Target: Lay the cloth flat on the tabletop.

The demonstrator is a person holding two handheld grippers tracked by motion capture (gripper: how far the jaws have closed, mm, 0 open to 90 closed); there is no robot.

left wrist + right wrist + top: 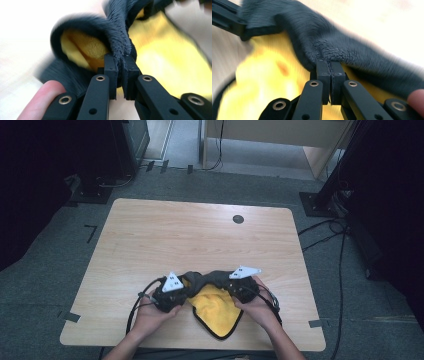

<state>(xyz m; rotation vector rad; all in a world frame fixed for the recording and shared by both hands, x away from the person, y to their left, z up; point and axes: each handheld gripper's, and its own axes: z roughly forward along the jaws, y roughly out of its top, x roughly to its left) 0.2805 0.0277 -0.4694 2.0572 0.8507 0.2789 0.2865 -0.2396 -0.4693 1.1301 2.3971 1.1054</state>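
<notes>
A fluffy cloth (215, 302), yellow on one face and dark grey on the other, lies near the table's front edge with its far edge lifted and bunched. My left gripper (181, 287) is shut on the grey edge at the cloth's left end; the left gripper view has the grey pile (120, 50) pinched between the jaws over a yellow fold (82, 50). My right gripper (235, 285) is shut on the grey edge at the right end, and the grey cloth (324, 47) bunches up from its jaws. The other gripper's black finger (227, 20) sits at the upper left.
The wooden table (200, 240) has a round dark cable hole (238, 219) near its far edge. Black stands and cables (330, 225) sit on the grey carpet right of the table. Both hands hold the grippers close to the front edge.
</notes>
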